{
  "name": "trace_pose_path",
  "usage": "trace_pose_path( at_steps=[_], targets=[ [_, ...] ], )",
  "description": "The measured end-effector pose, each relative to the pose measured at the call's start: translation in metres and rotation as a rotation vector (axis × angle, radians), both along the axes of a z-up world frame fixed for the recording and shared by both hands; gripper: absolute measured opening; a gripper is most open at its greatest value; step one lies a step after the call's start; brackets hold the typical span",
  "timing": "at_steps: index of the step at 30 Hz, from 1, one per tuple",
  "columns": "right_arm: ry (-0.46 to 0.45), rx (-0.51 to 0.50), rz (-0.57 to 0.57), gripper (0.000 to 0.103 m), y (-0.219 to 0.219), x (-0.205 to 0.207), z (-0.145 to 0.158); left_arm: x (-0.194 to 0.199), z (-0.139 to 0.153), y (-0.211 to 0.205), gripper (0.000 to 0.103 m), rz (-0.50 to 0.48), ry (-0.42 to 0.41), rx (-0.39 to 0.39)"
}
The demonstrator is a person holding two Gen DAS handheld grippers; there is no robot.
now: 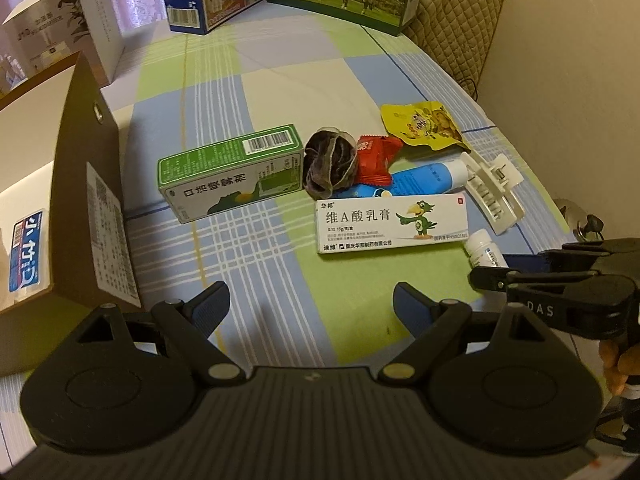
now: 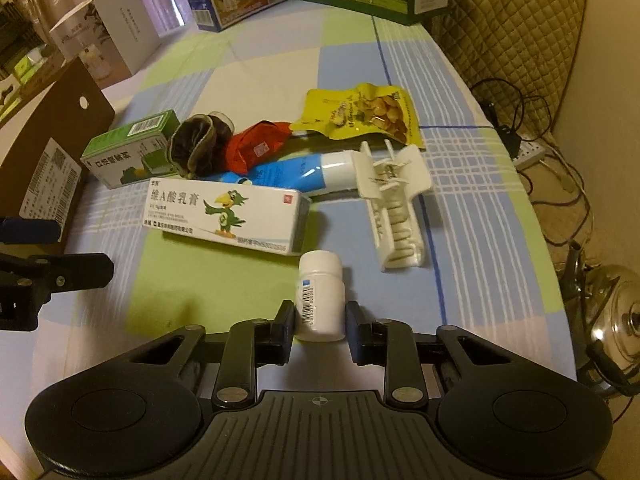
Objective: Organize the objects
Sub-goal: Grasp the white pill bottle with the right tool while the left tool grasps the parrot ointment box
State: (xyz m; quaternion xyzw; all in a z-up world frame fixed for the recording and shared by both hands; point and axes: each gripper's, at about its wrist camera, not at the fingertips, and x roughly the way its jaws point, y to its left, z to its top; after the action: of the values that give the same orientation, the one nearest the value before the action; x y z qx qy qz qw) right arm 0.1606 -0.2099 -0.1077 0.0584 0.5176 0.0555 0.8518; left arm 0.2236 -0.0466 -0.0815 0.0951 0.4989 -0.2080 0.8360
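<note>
Setting: a surface covered in a checked green, blue and cream cloth [image 2: 248,60] is carrying a scatter of small household items, with printed cartons standing along the top of the frame.

Right gripper [image 2: 320,322]: sitting at the lower centre of the right wrist view, its black fingers [image 2: 285,320] are pinching a small white plastic pill bottle with a barcode label [image 2: 322,300]. No gap is showing at either pad.

Bottle's place: lying on its side on a green square just below the white ointment carton with a green cartoon bird [image 2: 228,212], cap pointing up the frame.

Left gripper [image 1: 310,304]: hanging at the lower centre of the left wrist view, its blue-padded fingers [image 1: 210,306] spread wide over bare cloth, holding nothing.

Nearby clutter: a white plastic claw hair clip [image 2: 394,208] is lying just right of the bottle; a blue and white tube [image 2: 296,172], a red sachet [image 2: 256,144], a brown fabric scrunchie [image 2: 196,148], a yellow snack pouch [image 2: 360,114] and a green medicine box [image 2: 132,148] are crowding the middle.

Likely destination: an open brown cardboard box [image 1: 76,184] at the left edge, judging by the task.

Doing this step well: the round bottle is likely to roll or slip, so keeping the pinch centred on its body and lifting straight up before swinging left should be avoiding the ointment carton and hair clip.
</note>
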Motion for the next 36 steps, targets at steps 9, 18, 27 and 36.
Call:
trace_pose_path(
  at_steps=[9, 18, 27, 36],
  targets=[
    [0.018, 0.009, -0.1, 0.024, -0.037, -0.024, 0.004, 0.0, -0.004, -0.025, 0.087, -0.227, -0.096, 0.016],
    [0.029, 0.005, -0.216, 0.024, -0.073, -0.049, 0.009, 0.008, -0.023, -0.066, 0.087, -0.531, -0.216, 0.099],
    [0.03, 0.009, -0.235, 0.024, -0.079, -0.062, 0.011, 0.015, -0.049, -0.084, 0.073, -0.683, -0.202, 0.171],
    [0.025, -0.01, -0.184, 0.024, -0.072, -0.061, 0.009, 0.011, -0.045, -0.073, 0.041, -0.549, -0.062, 0.123]
  ],
)
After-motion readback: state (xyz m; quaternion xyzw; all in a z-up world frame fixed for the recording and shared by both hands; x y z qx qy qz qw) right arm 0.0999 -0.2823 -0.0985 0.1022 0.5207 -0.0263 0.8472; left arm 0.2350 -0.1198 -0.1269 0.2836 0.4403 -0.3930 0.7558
